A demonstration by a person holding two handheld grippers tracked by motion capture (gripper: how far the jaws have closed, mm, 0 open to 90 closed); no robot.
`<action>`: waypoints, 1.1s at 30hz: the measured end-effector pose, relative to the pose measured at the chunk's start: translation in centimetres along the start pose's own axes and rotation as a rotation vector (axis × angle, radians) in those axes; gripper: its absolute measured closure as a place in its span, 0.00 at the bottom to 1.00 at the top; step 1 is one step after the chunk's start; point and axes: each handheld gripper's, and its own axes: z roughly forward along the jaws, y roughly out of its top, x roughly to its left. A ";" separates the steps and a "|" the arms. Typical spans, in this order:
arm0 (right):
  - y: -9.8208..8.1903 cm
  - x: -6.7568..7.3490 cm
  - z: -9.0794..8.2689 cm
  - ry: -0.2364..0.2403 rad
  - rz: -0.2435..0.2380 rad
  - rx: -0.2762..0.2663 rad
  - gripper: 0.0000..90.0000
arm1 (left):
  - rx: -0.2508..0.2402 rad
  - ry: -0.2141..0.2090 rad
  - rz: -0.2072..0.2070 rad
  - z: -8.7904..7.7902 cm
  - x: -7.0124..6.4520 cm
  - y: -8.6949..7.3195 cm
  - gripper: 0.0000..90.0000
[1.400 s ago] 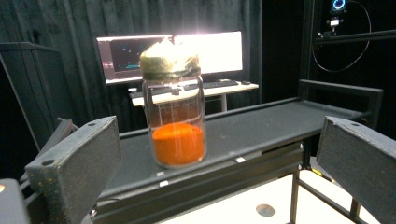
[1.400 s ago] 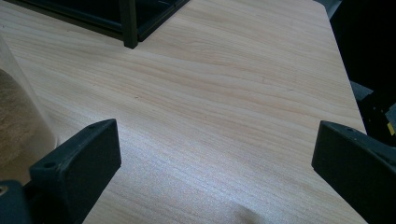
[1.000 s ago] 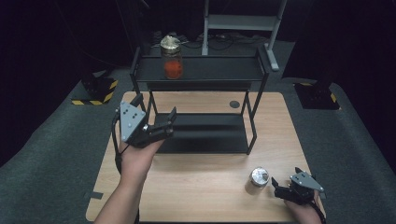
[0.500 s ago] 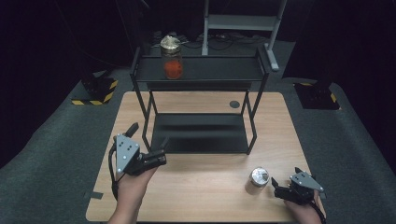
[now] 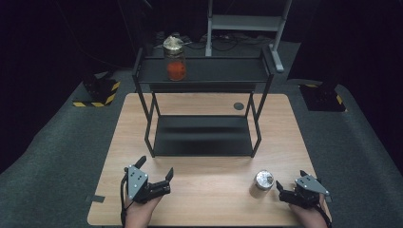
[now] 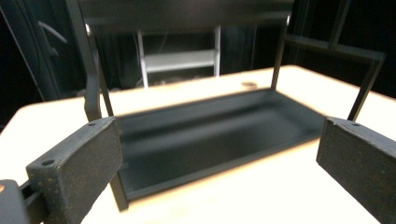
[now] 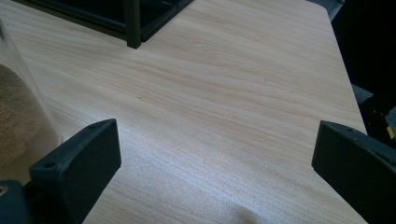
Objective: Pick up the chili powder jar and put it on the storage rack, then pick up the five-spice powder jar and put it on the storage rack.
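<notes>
A glass jar of orange-red stuff (image 5: pixel 175 62) stands at the left of the black rack's top shelf (image 5: pixel 218 70). A second jar with a silver lid (image 5: pixel 263 181) stands on the table near the front right; its glass side shows at the left edge of the right gripper view (image 7: pixel 16 116). My left gripper (image 5: pixel 156 168) rests low at the front left, open and empty, and faces the rack's lower shelf (image 6: pixel 210 135). My right gripper (image 5: pixel 291 180) sits just right of the lidded jar, open, with bare wood between its jaws (image 7: pixel 215 158).
The wooden table (image 5: pixel 209 199) carries the two-tier rack in its middle; a round cable hole (image 5: pixel 238 106) lies behind it. A rack leg (image 7: pixel 132 25) stands ahead of my right gripper. Grey carpet surrounds the table, and a metal stand (image 5: pixel 247 21) rises at the back.
My left gripper has come back from beside the rack's left post to the table's front left and sunk low. The right gripper and both jars stay put.
</notes>
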 end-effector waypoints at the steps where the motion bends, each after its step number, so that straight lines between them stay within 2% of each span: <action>1: 0.0 0.0 0.0 -0.001 0.002 -0.002 0.00 | 0.013 0.000 0.002 0.0 0.1 -0.2 0.00; 4: -0.1 0.0 -0.1 0.001 0.001 -0.006 0.00 | 0.062 -0.005 -0.003 0.3 0.6 -0.9 0.00; 10: 0.0 0.2 0.0 -0.009 -0.009 -0.003 0.00 | 0.157 -0.008 0.014 1.1 1.3 -2.0 0.00; 12: 0.0 0.3 0.0 -0.010 -0.010 0.000 0.00 | 0.187 -0.004 0.036 1.6 1.3 -2.2 0.00; 17: 0.0 0.4 0.0 -0.015 -0.011 0.003 0.00 | 0.235 -0.005 0.056 2.2 1.4 -2.6 0.00; 19: 0.0 0.5 0.0 -0.018 -0.008 0.003 0.00 | 0.271 0.014 0.058 2.5 1.2 -2.4 0.00; 21: 0.1 0.5 0.0 -0.020 -0.012 0.004 0.00 | 0.267 0.021 0.075 2.5 0.9 -2.5 0.00; 25: 0.0 0.6 0.0 -0.018 -0.018 0.001 0.00 | 0.296 0.032 0.119 2.8 0.2 -2.1 0.00; 29: -0.1 0.4 -0.1 -0.014 -0.013 -0.005 0.00 | 0.313 0.049 0.129 2.9 -0.3 -1.9 0.01; 33: -0.2 0.3 -0.1 -0.006 -0.013 -0.010 0.00 | 0.318 0.039 0.174 2.9 -0.6 -1.9 0.01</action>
